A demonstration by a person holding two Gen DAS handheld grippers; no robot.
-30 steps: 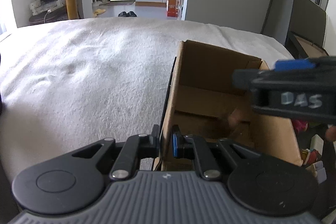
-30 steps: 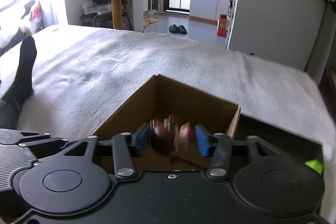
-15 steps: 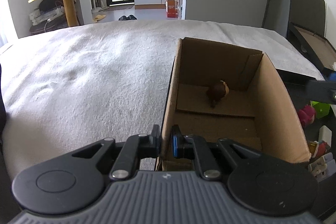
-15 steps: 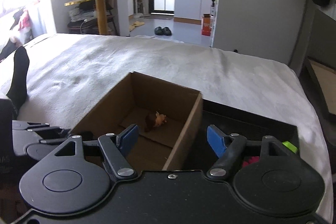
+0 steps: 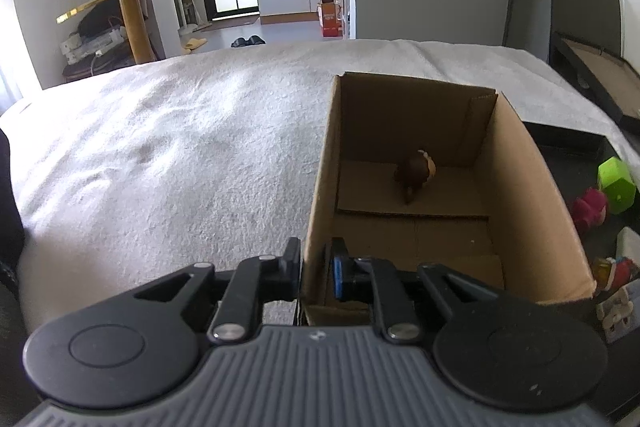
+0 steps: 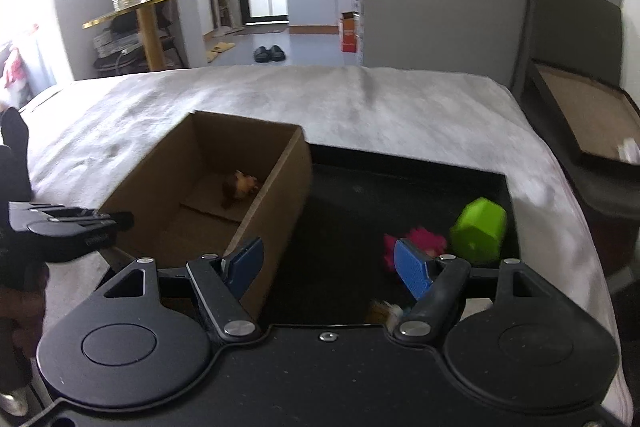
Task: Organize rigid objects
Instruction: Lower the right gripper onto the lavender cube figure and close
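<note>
While I look from the left side, I see my left hand-held gripper closed on the near left wall of the cardboard box, one finger outside and one inside, so it keeps the box steady on the bed. Inside the box, near the far wall, one small brown toy figure lies on the bottom flap; it is the only thing in the box that I can see.

Just right of the box there is a black tray, touching or almost touching the box wall. In the tray a pink toy lies just beside a green block, and some more small pieces sit near the close edge, partly hidden behind my gripper.

My right hand-held gripper is wide open and holds nothing. It hangs over the near part of the tray, its left finger in front of the box wall and its right finger in front of the pink toy.

I judge that one item is placed and the step now is fetching the next one. For this I should shift the right gripper a little to the right, lower it around the pink toy, and close gently, because the green block is so near that a finger may push it.
</note>
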